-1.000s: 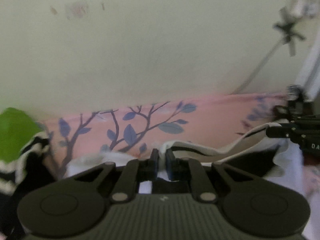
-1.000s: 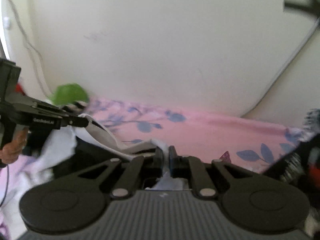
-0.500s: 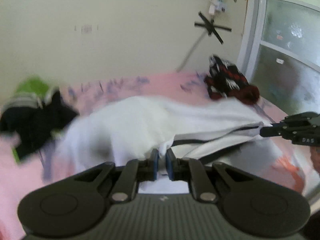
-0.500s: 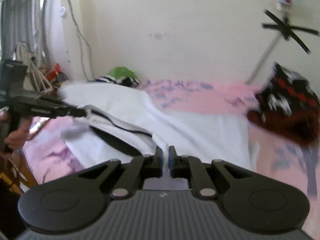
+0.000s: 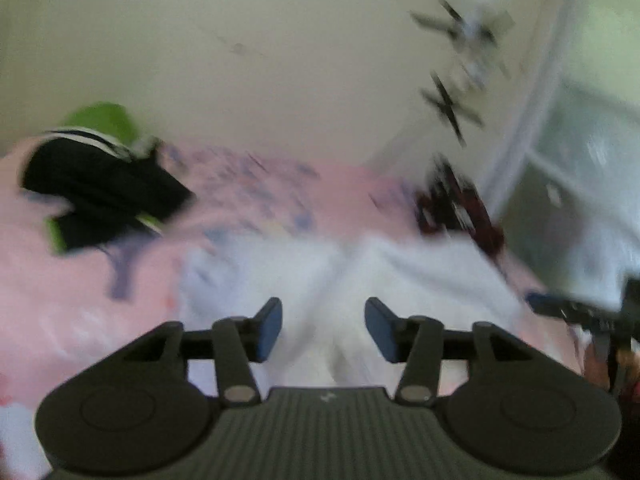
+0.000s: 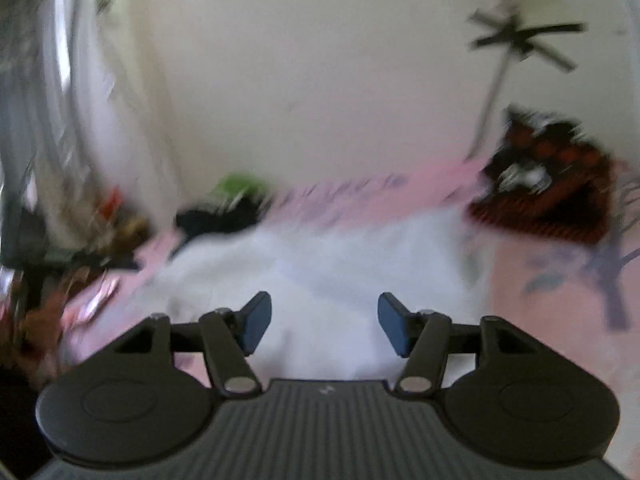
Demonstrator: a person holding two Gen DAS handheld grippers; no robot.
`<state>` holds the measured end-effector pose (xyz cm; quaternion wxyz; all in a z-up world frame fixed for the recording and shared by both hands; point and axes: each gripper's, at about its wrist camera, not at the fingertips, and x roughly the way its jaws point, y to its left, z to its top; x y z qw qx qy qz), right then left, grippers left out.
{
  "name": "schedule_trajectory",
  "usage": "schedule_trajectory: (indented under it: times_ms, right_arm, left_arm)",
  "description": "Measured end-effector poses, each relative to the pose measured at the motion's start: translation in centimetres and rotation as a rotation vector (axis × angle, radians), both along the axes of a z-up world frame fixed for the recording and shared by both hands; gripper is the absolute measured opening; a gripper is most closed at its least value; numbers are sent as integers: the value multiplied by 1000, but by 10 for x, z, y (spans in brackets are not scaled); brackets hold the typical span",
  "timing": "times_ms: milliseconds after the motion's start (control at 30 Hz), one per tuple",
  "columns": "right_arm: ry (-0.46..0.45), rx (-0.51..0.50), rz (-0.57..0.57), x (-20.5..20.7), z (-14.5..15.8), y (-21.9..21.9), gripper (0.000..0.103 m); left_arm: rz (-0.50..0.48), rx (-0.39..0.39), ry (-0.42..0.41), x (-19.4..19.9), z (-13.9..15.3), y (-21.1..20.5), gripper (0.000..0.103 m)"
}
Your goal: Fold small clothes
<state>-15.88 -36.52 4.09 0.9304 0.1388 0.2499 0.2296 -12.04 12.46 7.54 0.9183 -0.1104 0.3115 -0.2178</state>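
both hand-held grippers, left [image 5: 323,329] and right [image 6: 325,323], have just opened, releasing the white garment [image 6: 320,268] onto the pink bed [image 6: 560,312]. we judge its unweighted layers may bunch or slide.

place: home bedroom
evidence: pink leaf-print bedsheet [image 5: 80,280], scattered clothes [image 5: 96,196], plain wall [image 6: 320,80], frosted window [image 5: 580,184]
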Motion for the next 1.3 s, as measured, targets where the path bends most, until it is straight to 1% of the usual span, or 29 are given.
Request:
schedule_trajectory:
  times_ms: [33,100,133,167,233,267,300,333,367,400,467,533,567,600,633,667,700,733,767,800,833,867,933,1000,1067,1133,1167,1200,1300]
  right_arm:
    - [-2,5,-39,7,1,-5,56]
    - [10,-10,-123,28,-2,-13,57]
    - [15,-15,-142,38,-6,-17,57]
    - [28,-7,-154,50,-12,-19,57]
    - [93,28,-165,74,-27,-21,58]
    - [123,37,-162,82,-34,-20,57]
    - [168,46,-153,90,-43,-17,49]
    - [209,65,-134,96,-49,-16,20]
    - [238,93,-126,96,-54,-13,12]
    - [234,122,-121,91,-55,-12,7]
    - [180,124,-136,72,-45,-12,4]
    - [146,126,-183,53,-40,-15,1]
    - [144,100,-212,49,-43,-15,0]
    - [155,51,-247,50,-48,-13,0]
    - [172,-5,-272,55,-55,-10,0]
    - [173,-25,-287,58,-63,-8,0]
    - [168,-2,-305,57,-65,-10,1]
    - [177,13,-316,57,-63,-12,11]
    - [170,2,-331,56,-59,-12,22]
    - [133,-22,-353,50,-51,-12,50]
    - [85,-41,-367,42,-43,-11,59]
    - [45,-56,-368,34,-36,-10,58]
    - [-26,-30,-265,19,-19,-5,57]
    - [-66,-8,-121,12,-8,10,57]
    - [-75,-36,55,11,-4,39,57]
    - [-54,-101,204,18,-11,79,58]
    - [-42,-150,262,21,-17,98,58]
    - [-40,-220,314,23,-24,118,58]
    - [-73,-395,382,32,-42,160,58]
  left_arm:
    - [38,0,5,8,2,5,51]
    - [82,36,26,32,0,8,51]
    - [78,45,51,48,-4,6,51]
    - [63,36,87,63,-11,4,51]
    - [7,-5,164,90,-27,-3,49]
    - [-12,-7,186,101,-34,-9,47]
    - [-19,3,199,109,-39,-13,43]
    - [-17,18,201,115,-45,-19,35]
    - [-6,32,196,122,-47,-22,13]
    - [12,41,186,125,-50,-23,11]
    - [49,2,164,131,-52,-17,10]
    - [64,-29,171,134,-59,-10,10]
    - [59,-24,177,136,-64,-9,11]
    - [56,-3,177,138,-70,-12,13]
    - [51,26,155,138,-74,-16,14]
    - [44,53,130,135,-73,-18,15]
    - [42,85,116,133,-71,-22,17]
    - [48,100,112,129,-66,-22,19]
    - [58,110,107,125,-62,-20,24]
    - [75,122,97,118,-57,-18,29]
    - [98,134,67,108,-50,-13,31]
    - [114,138,39,99,-44,-9,31]
    - [124,123,-1,79,-33,-1,31]
    - [84,79,-14,64,-24,0,31]
    - [13,56,-27,55,-20,-10,32]
    - [-35,69,-29,55,-23,-24,33]
    - [-44,80,-23,58,-26,-30,33]
    - [-42,89,-7,62,-30,-35,33]
    - [-41,67,76,75,-46,-41,33]
